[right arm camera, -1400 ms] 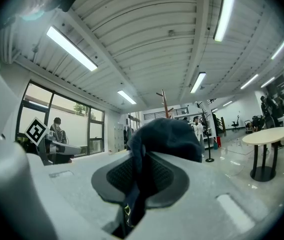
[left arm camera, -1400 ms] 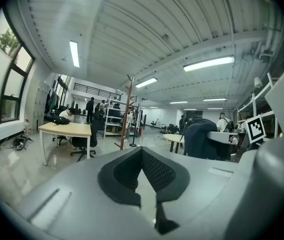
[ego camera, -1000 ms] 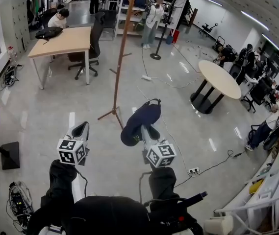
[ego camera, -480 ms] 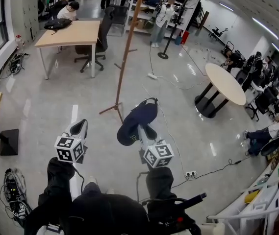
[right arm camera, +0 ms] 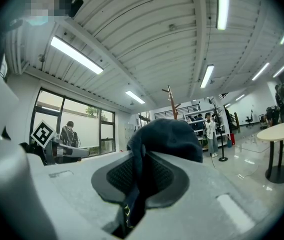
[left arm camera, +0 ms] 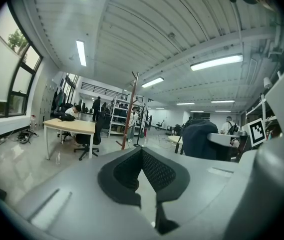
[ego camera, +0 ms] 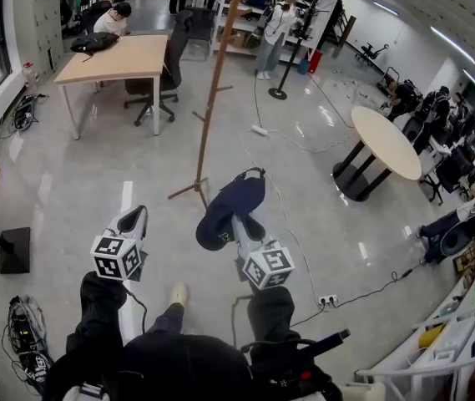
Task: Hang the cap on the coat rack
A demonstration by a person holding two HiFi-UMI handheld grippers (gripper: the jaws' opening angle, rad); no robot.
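Note:
A dark navy cap (ego camera: pixel 230 205) hangs from my right gripper (ego camera: pixel 239 220), whose jaws are shut on its fabric; in the right gripper view the cap (right arm camera: pixel 169 134) bulges over the pads (right arm camera: pixel 114 176). The brown wooden coat rack (ego camera: pixel 216 82) stands on the floor ahead, slightly left of the cap, its feet (ego camera: pixel 189 190) just beyond the grippers. The rack shows far off in both gripper views (left arm camera: pixel 130 109) (right arm camera: pixel 173 104). My left gripper (ego camera: pixel 134 221) is held to the left of the cap, jaws shut and empty (left arm camera: pixel 141 150).
A wooden desk (ego camera: pixel 112 57) with an office chair (ego camera: pixel 166 69) stands at the far left. A round white table (ego camera: pixel 383 136) is at the right. Cables (ego camera: pixel 300 149) and a power strip (ego camera: pixel 327 299) lie on the floor. People stand and sit around the room's edges.
The view has drifted forward toward the coat rack and a shoe now shows below the grippers. The cap stays in the right gripper; both grippers keep their poses.

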